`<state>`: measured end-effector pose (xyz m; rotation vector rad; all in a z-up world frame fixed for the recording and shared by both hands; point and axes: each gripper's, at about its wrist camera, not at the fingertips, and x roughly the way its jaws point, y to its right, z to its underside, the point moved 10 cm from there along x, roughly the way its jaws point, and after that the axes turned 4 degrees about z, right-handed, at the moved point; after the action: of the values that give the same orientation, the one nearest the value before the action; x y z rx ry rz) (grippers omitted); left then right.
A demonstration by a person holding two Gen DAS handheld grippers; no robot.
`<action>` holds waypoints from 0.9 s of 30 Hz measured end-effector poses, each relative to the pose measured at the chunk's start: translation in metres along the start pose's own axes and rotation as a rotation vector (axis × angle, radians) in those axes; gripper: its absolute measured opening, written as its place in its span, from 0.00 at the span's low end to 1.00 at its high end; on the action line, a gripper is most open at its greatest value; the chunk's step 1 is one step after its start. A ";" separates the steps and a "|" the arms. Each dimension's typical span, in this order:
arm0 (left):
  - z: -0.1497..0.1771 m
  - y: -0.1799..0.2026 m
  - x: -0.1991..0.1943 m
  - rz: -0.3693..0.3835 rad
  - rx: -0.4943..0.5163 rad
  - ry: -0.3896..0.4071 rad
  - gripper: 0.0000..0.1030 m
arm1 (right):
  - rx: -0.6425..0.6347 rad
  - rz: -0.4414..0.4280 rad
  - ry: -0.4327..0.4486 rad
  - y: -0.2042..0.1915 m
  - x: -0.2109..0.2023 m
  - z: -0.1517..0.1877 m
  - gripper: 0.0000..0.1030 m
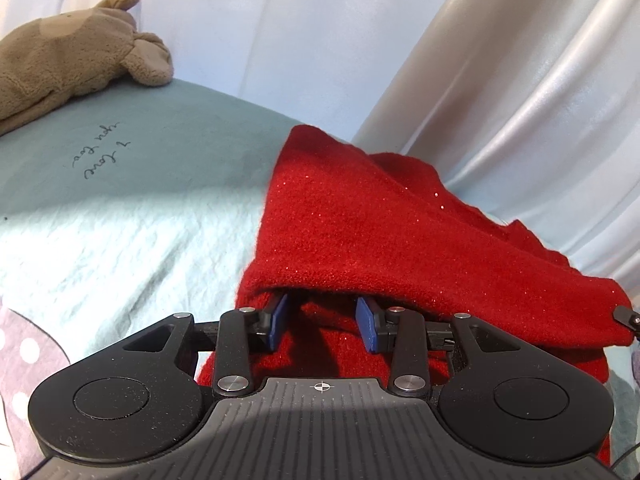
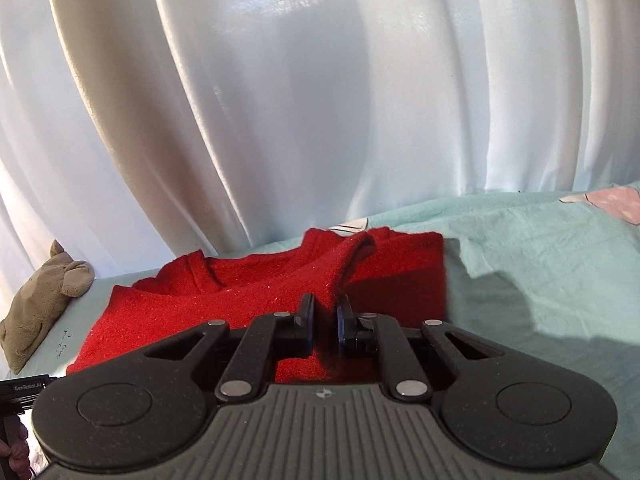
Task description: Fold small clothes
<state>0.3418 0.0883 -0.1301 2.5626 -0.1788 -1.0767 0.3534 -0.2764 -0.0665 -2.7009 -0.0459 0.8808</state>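
Red sweater [image 2: 256,304] pinched in right hand-held gripper [image 2: 325,316], draping over left hand-held gripper [image 1: 325,312].

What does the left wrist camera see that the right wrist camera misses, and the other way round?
Only the left wrist view shows the left gripper, open, its blue pads tucked under a lifted flap of the red knitted garment, and legible handwriting on the teal pillow. Only the right wrist view shows the right gripper pinching a raised ridge of that garment, and the garment's whole spread. Both show the garment, the tan plush toy, the pale green bedsheet and white curtains.
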 end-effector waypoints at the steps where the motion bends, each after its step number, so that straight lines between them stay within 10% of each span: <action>1: 0.002 0.001 0.000 0.002 0.004 -0.005 0.39 | -0.010 0.013 -0.008 0.003 0.002 0.003 0.09; 12: 0.003 0.001 -0.001 0.017 0.010 -0.014 0.39 | 0.182 -0.081 -0.156 0.022 0.027 0.043 0.34; 16: 0.001 0.005 -0.005 0.022 0.014 -0.005 0.39 | 0.133 -0.060 -0.132 0.016 0.024 0.040 0.09; 27: 0.002 0.005 -0.011 0.013 0.021 -0.013 0.39 | -0.139 0.116 0.005 0.009 0.010 0.017 0.09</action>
<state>0.3329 0.0864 -0.1220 2.5697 -0.2101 -1.0927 0.3514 -0.2794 -0.0879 -2.8597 0.0537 0.9366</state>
